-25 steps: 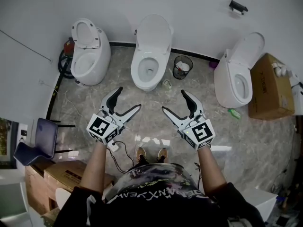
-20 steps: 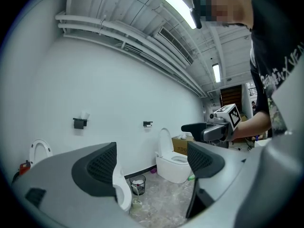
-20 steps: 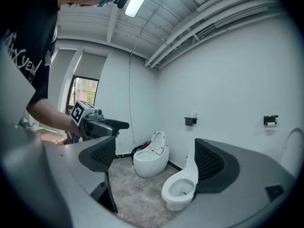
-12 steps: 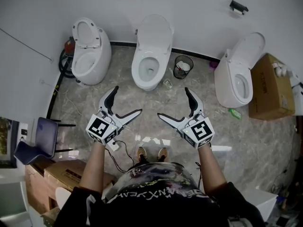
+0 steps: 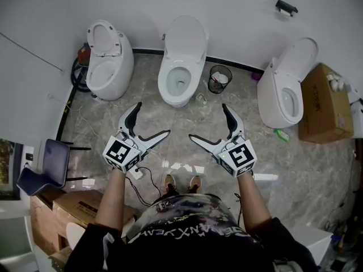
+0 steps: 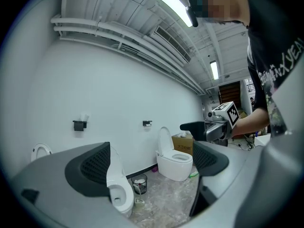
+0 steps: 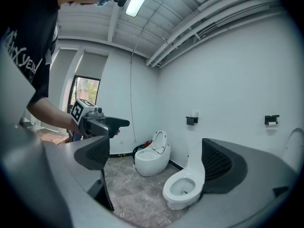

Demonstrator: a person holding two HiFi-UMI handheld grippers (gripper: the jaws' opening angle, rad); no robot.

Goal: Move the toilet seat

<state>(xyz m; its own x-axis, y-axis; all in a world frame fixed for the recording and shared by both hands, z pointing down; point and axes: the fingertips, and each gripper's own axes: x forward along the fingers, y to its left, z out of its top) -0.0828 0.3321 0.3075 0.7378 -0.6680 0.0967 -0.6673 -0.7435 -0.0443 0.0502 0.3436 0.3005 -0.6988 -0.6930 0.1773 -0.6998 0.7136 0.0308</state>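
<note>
Three white toilets stand along the far wall: a left one [image 5: 105, 61], a middle one [image 5: 180, 67] and a right one [image 5: 283, 89], all with lids raised. The middle toilet [image 6: 118, 194] [image 7: 183, 186] lies ahead of both grippers, well out of reach. My left gripper [image 5: 153, 119] [image 6: 152, 163] and right gripper [image 5: 207, 121] [image 7: 156, 159] hover side by side over the marble floor. Both have just been opening their jaws, which now stand wide open with nothing between them. Each gripper shows in the other's view: the right gripper [image 6: 209, 127] and the left gripper [image 7: 97, 122].
A black waste bin [image 5: 219, 79] stands between the middle and right toilets. A cardboard box [image 5: 323, 103] sits at far right and a dark chair [image 5: 48, 163] at left. A cable [image 5: 144, 177] trails on the floor by my feet. A small green bottle [image 5: 282, 135] lies near the right toilet.
Both grippers' jaws have spread wider than a second ago. The hands have stayed almost where they were.
</note>
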